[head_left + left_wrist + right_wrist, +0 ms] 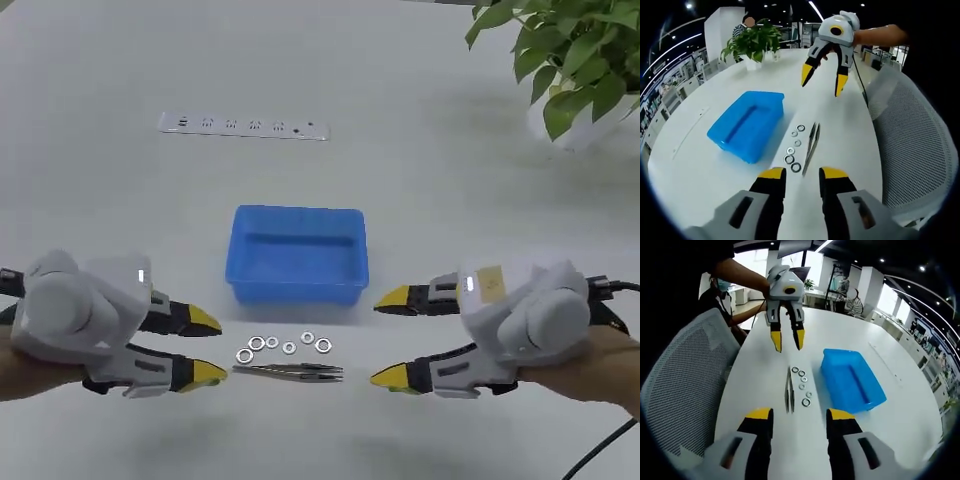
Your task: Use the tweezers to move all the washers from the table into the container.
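While poised low over the white table (450,200), held the left gripper (208,346) at the lower left of the head view and the right gripper (382,339) at the lower right, both with yellow-tipped jaws spread apart and clamped on nothing. Pointed the two sets of tips toward one another across the work, well apart. Saw the tweezers (290,370) lying flat on the table between them at bottom centre, touched by neither gripper. Counted six washers (289,348) in a loose row just above the tweezers, near them, all on the table outside the container. Found the blue container (298,290) at the centre of the frame, just above the washers, with a white power strip (243,126) well beyond it toward the upper left and a leafy plant (570,50) in the upper right corner. From the left gripper view, caught the tweezers and washers just past the open jaws at bottom centre, the container at centre left, the right gripper at upper centre and a mesh chair (920,150) along the right side. From the right gripper view, met the same layout mirrored: container at centre right, left gripper at upper centre, chair at the left.
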A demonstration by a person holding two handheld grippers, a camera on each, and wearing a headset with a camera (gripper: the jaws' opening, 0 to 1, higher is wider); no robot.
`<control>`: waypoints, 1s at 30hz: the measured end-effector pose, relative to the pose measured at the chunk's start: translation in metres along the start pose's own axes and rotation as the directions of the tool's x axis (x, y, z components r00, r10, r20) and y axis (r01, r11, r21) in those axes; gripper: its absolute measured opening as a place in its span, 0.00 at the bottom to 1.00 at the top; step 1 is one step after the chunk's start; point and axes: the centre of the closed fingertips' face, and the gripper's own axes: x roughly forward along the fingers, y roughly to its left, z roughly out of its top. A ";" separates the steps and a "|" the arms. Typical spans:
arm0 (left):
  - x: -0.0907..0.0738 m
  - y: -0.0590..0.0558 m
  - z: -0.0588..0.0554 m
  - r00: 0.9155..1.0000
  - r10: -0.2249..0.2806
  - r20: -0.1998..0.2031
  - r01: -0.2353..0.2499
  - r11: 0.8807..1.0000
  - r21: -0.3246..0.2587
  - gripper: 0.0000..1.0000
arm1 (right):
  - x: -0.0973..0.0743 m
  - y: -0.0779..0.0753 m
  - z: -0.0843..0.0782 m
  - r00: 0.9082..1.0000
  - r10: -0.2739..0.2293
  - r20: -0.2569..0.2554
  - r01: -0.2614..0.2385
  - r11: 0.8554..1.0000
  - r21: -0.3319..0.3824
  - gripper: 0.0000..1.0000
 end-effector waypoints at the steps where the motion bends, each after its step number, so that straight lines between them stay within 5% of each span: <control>1: 0.002 -0.001 -0.002 1.000 -0.007 -0.004 0.007 1.000 0.000 0.30 | 0.003 0.001 0.000 1.000 0.009 -0.001 -0.009 1.000 -0.002 0.42; 14: 0.020 -0.004 -0.012 0.997 -0.057 -0.051 0.059 0.998 0.024 0.21 | 0.039 0.008 -0.002 0.995 0.087 -0.039 -0.089 0.996 -0.025 0.32; 30: 0.035 -0.005 -0.024 0.990 -0.096 -0.100 0.102 0.993 0.064 0.13 | 0.063 0.017 -0.010 0.985 0.144 -0.099 -0.150 0.987 -0.052 0.20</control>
